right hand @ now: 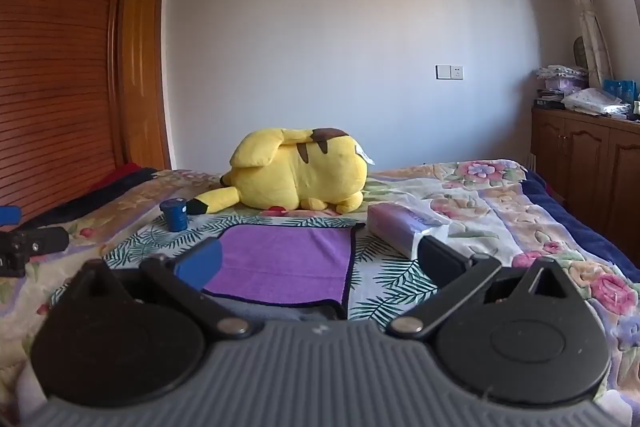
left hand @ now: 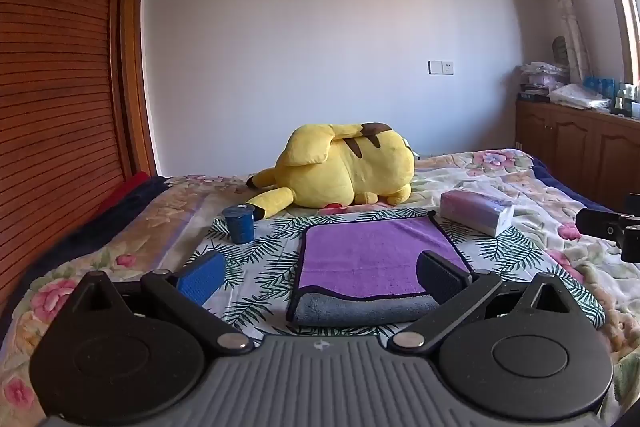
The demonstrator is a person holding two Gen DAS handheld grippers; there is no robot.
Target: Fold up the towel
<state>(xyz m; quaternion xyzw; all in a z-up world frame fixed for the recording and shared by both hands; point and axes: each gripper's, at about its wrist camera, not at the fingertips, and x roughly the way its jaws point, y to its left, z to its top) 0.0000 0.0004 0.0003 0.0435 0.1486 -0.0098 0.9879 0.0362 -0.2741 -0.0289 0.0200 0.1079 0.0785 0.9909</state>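
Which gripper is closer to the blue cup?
Left. The left gripper sits before the towel, the cup just ahead on its left; the right gripper is further right, near the tissue pack.

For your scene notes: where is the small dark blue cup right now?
In both views, the small dark blue cup stands left of the purple towel, near the yellow plush toy's tail.

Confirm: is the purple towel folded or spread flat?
Folded: the towel has a purple layer lying over a grey layer showing at its near edge.
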